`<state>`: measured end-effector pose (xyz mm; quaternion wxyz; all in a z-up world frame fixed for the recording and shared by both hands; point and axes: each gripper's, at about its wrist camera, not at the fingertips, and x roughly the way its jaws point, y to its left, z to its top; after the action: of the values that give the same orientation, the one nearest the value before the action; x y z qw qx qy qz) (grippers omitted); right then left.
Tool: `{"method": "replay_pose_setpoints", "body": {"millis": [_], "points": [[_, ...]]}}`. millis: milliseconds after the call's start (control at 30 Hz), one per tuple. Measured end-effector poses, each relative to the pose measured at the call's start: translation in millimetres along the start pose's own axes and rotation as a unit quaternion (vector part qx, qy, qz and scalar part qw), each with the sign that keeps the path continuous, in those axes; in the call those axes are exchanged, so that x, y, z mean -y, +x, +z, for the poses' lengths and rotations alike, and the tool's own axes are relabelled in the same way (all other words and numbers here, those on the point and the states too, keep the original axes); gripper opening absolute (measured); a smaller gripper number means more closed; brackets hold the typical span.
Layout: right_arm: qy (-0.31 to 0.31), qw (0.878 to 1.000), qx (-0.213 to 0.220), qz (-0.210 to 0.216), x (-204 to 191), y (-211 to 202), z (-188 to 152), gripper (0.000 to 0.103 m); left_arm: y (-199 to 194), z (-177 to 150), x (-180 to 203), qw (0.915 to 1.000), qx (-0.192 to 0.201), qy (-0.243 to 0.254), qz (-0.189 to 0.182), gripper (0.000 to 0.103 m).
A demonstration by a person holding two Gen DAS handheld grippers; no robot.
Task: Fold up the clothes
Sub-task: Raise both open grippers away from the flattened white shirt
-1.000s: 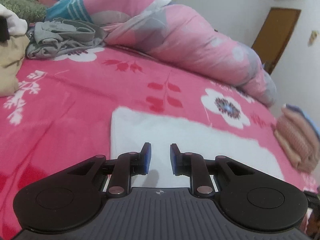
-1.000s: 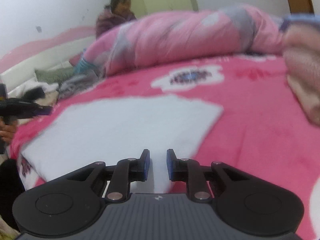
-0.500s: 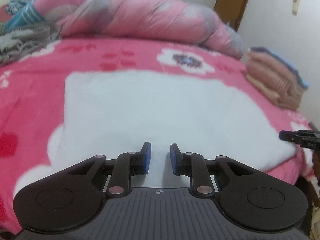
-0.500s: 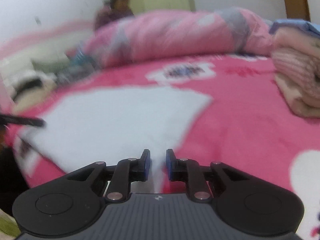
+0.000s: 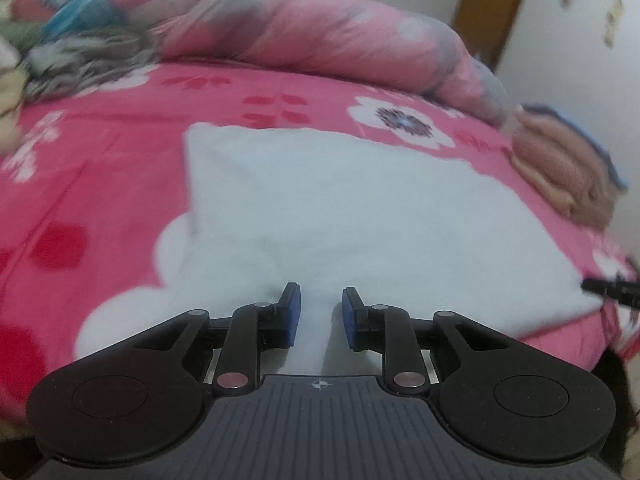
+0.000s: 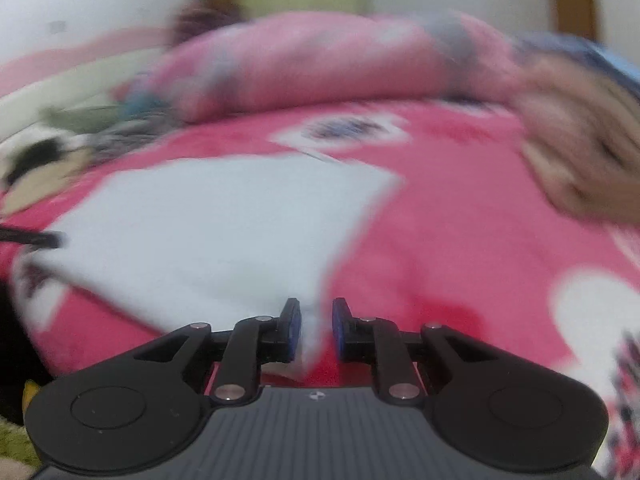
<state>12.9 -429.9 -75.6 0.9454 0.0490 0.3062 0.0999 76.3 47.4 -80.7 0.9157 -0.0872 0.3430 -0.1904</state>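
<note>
- White cloth (image 5: 340, 208) lies flat on the pink bedspread (image 5: 100, 168), reaching down to the bed's near edge; its near hem runs between both tongs
- Left gripper (image 5: 320, 316) at the near edge, blue pads narrow, a ridge of the cloth running up between them; whether the pads press it, I cannot tell
- Right gripper (image 6: 316, 330) at the cloth's near right corner, pads narrow too, a blurred strip of white between them; grip not clear
- Folded stack (image 5: 560, 168) of beige and blue sits at the bed's right edge, just beside the cloth
- Rolled duvet (image 5: 320, 28) lies along the far edge; loose grey clothes (image 5: 80, 60) at the far left corner
- Person (image 6: 212, 8), blurred, beyond the duvet
</note>
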Motion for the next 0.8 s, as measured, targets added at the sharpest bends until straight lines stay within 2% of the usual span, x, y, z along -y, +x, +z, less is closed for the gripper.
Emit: {"method": "replay_pose_setpoints", "body": {"millis": [33, 133, 233, 300, 367, 433, 533, 733, 800], "points": [[0.016, 1.000, 0.011, -0.014, 1.5, -8.3, 1.7, 0.018, -5.5, 0.4, -2.0, 1.0000, 0.007, -0.003, 0.000, 0.022], [-0.026, 0.997, 0.054, -0.049, -23.6, -28.7, 10.7, 0.019, -17.2, 1.0, 5.4, 0.9994, 0.028, 0.003, -0.020, 0.023], [-0.072, 0.995, 0.071, -0.017, -70.0, -31.5, 13.2, 0.018, -22.1, 0.3, 20.5, 0.9976, 0.045, 0.018, -0.050, 0.023], [-0.105, 0.992, 0.063, 0.012, -107.3, -17.6, 10.0, 0.018, -13.7, -4.0, 36.7, 0.9965, 0.037, 0.037, -0.066, 0.024], [-0.135, 0.989, 0.049, 0.035, -142.5, -0.4, 4.0, 0.018, -3.5, -11.5, 48.8, 0.9958, 0.024, 0.056, -0.068, 0.024], [-0.153, 0.987, 0.034, 0.045, -163.2, 14.3, -5.2, 0.018, 5.2, -20.0, 53.4, 0.9955, 0.016, 0.076, -0.053, 0.024], [-0.165, 0.986, -0.004, 0.015, -160.0, 28.9, -20.8, 0.018, 6.3, -28.2, 43.2, 0.9955, 0.020, 0.085, -0.038, 0.024], [-0.124, 0.991, -0.014, -0.056, -130.0, -1.0, -14.5, 0.018, -4.1, -29.7, 15.5, 0.9967, 0.037, 0.058, -0.042, 0.024], [-0.107, 0.993, 0.005, -0.049, -134.6, -7.8, -6.5, 0.018, -6.7, -31.3, 10.9, 0.9972, 0.042, 0.045, -0.043, 0.024]]}}
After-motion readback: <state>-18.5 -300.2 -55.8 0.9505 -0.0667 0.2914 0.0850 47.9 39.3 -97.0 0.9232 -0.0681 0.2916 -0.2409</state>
